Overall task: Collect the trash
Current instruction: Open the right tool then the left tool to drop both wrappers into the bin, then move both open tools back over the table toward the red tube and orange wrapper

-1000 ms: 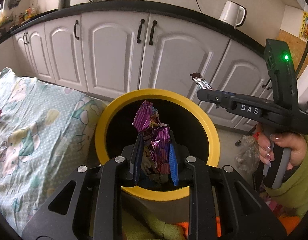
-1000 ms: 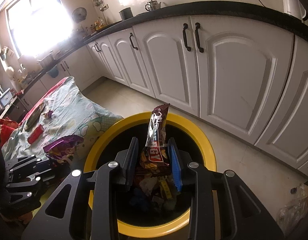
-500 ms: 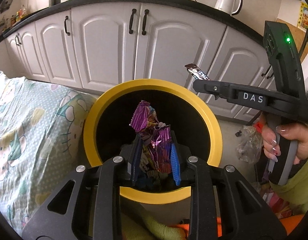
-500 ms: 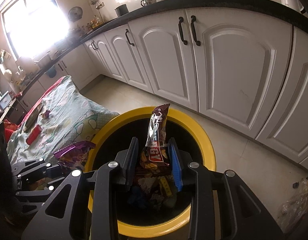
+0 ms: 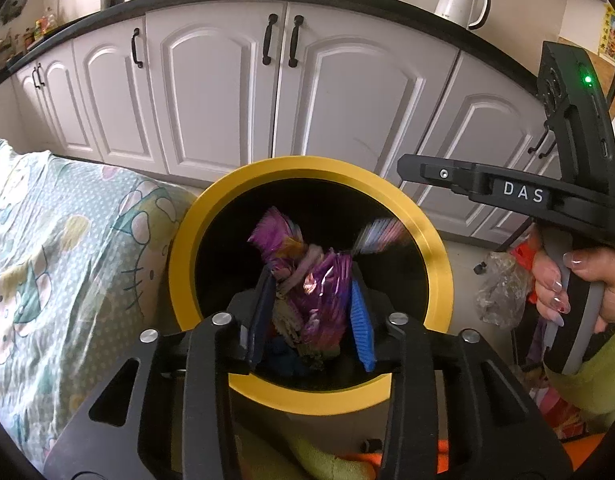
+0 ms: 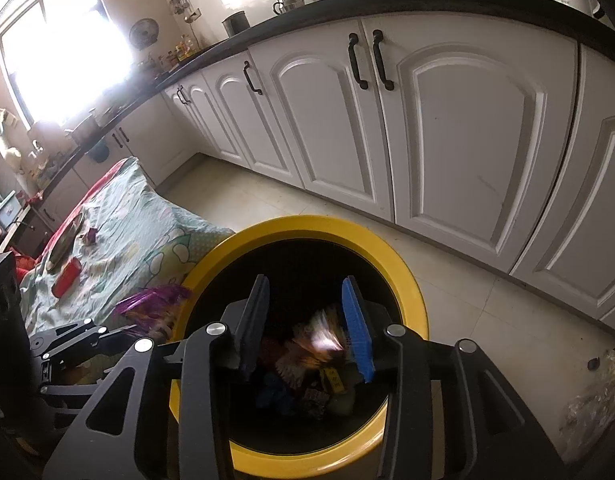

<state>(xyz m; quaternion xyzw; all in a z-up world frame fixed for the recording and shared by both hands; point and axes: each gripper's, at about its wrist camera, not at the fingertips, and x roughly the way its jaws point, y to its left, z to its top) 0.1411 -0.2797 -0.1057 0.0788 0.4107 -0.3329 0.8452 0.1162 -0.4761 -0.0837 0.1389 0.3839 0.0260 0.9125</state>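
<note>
Two wrappers, both at the drop step: I've got both grippers over the yellow-rimmed bin (image 5: 310, 168), pointing down into its mouth. Left gripper (image 5: 310, 312) has just been opening; fingers now part-open w/ the purple wrapper (image 5: 307, 280) between them, looks loose, leaning toward the blue finger, prob. about to slide, though I can't tell if a pad still pinches it. Right gripper (image 6: 305, 328) has also just been opening; its fingers stand apart w/ nothing gripped, and the snack wrapper (image 6: 321, 334) is a blurred streak below them, inside the bin, falling onto the trash already at the bottom. In the left view that same piece shows as a blur (image 5: 381, 234) under the right tool's tip. So right drop is done, left nearly. Next, as I judge it: open left a bit wider or give a small shake so the purple one clears, check it lands inside the rim, then lift both out & head back to the bed (image 6: 139, 224), where a red item (image 6: 66, 278) & small scraps remain near its far edge.
</note>
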